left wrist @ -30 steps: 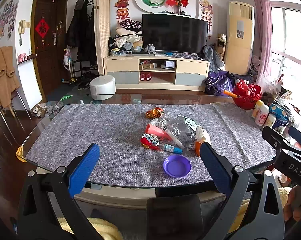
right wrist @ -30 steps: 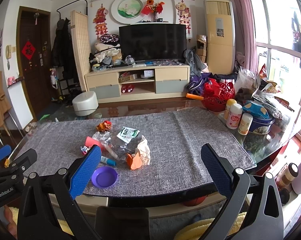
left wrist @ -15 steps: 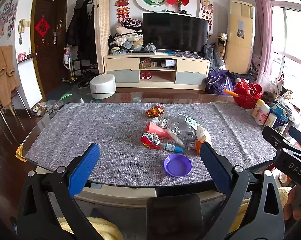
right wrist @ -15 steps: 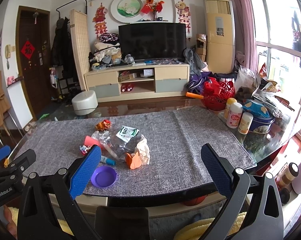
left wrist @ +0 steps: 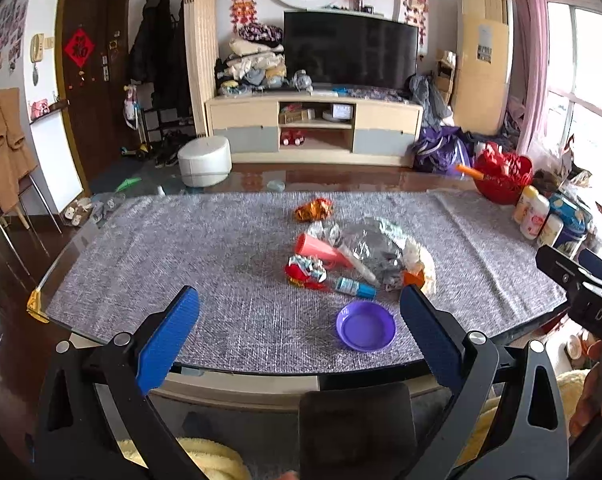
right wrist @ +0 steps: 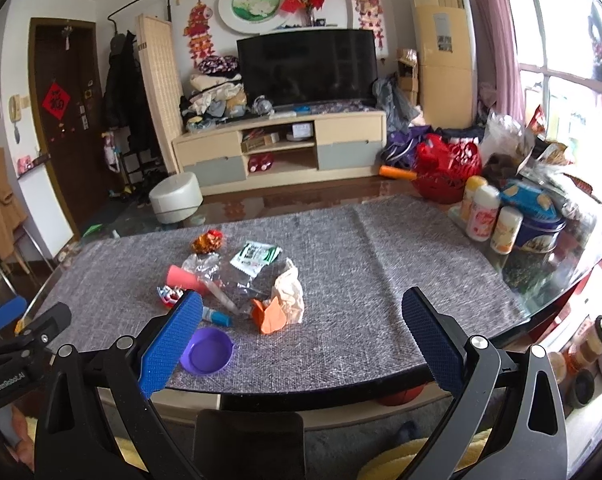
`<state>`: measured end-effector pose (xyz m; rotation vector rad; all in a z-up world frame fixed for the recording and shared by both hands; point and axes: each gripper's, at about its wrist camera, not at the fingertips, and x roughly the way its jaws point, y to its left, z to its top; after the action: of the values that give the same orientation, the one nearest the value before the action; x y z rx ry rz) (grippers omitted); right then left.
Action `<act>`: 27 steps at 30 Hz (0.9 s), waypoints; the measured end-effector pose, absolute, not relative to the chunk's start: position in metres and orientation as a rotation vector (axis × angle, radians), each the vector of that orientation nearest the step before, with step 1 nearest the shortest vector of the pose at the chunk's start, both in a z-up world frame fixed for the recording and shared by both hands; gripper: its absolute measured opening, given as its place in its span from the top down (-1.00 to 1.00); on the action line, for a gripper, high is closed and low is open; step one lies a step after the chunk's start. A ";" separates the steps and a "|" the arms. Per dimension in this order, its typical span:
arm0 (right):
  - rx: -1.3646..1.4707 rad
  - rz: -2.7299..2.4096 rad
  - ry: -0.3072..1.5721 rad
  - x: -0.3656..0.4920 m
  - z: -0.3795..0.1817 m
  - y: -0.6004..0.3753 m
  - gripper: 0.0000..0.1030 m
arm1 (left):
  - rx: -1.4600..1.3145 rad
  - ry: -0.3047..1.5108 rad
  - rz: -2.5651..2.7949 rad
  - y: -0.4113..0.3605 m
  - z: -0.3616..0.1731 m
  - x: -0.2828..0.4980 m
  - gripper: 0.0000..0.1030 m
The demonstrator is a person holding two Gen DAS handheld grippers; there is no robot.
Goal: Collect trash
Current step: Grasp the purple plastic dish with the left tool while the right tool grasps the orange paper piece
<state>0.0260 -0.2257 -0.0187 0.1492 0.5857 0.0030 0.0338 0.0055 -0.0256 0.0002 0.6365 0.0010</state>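
Note:
A heap of trash lies mid-table on the grey cloth [left wrist: 205,248]: a clear plastic bag [left wrist: 375,246], a red tube [left wrist: 317,249], a red-and-silver wrapper [left wrist: 304,273], a small blue tube [left wrist: 355,289], an orange scrap [right wrist: 269,315], crumpled paper [right wrist: 289,289], a green-and-white packet [right wrist: 256,255] and an orange foil wrapper [left wrist: 313,209]. A purple dish [left wrist: 365,325] sits in front of the heap. My left gripper [left wrist: 299,334] and right gripper [right wrist: 301,334] are both open and empty, held at the table's near edge.
Bottles [right wrist: 483,218], a blue tin [right wrist: 539,234] and a red basket [right wrist: 447,168] crowd the table's right end. The glass table edge [left wrist: 39,304] shows at left. A TV cabinet [left wrist: 315,126] and a white stool [left wrist: 205,160] stand beyond.
Both grippers have drifted slightly closer to the table and stay open. Nothing on the table has moved.

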 end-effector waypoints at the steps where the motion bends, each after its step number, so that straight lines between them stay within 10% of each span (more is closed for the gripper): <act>1: 0.152 0.004 0.603 0.031 -0.024 -0.226 -0.94 | 0.001 0.648 -0.004 0.005 -0.029 0.037 -0.84; 12: 0.161 0.120 0.760 0.091 -0.085 -0.217 -0.94 | 0.038 0.830 -0.096 -0.012 -0.105 0.087 -0.83; 20: 0.138 0.206 0.872 0.142 -0.117 -0.196 0.02 | 0.012 0.932 -0.188 -0.023 -0.144 0.112 -0.50; 27: 0.151 0.219 0.918 0.163 -0.135 -0.193 0.24 | 0.026 0.982 -0.249 -0.045 -0.160 0.134 -0.46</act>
<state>0.1628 -0.1933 -0.1349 0.1507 0.9180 0.2195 0.1345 -0.0450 -0.1602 0.0259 0.9819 -0.2486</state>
